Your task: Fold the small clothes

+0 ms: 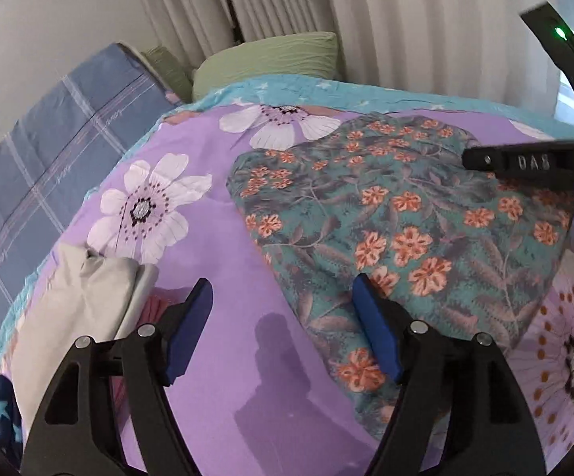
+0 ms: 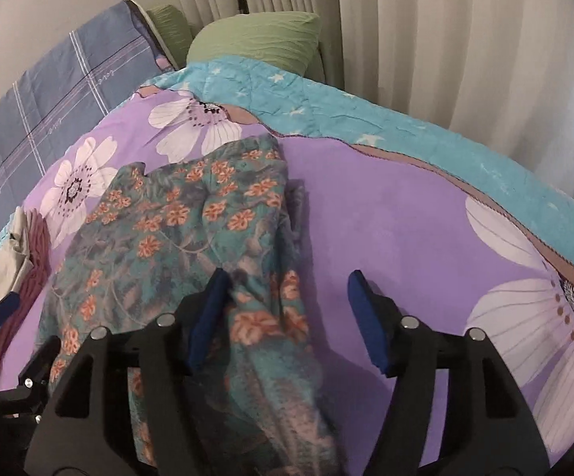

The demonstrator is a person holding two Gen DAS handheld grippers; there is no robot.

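Floral garment (image 1: 398,218), teal with orange flowers, lay spread on the purple flowered bedspread (image 1: 215,261), rumpled and not squared; one long fold ridge ran down its right side in the right wrist view. No tidy rectangle yet.

Left gripper (image 1: 283,329): jaws stood wide apart over bare bedspread at the garment's near left edge. Right-hand blue pad just beside or over the cloth edge; nothing clamped between the pads.

Right gripper (image 2: 287,321): jaws likewise wide. A ridge of the garment ran up between them, close against the left pad; pads not pressing on it, so judged released rather than held.

At the far left of the bed, a pale grey folded piece (image 1: 84,297) sat on something pink-maroon (image 2: 29,277), with a dark star-print item (image 1: 5,416) nearby. Judged to be a stack of finished pieces.

Progress, as a judgement: the floral garment was laid out, perhaps with a first fold in place. Remaining: smooth it, complete the folds, move it to the stack.
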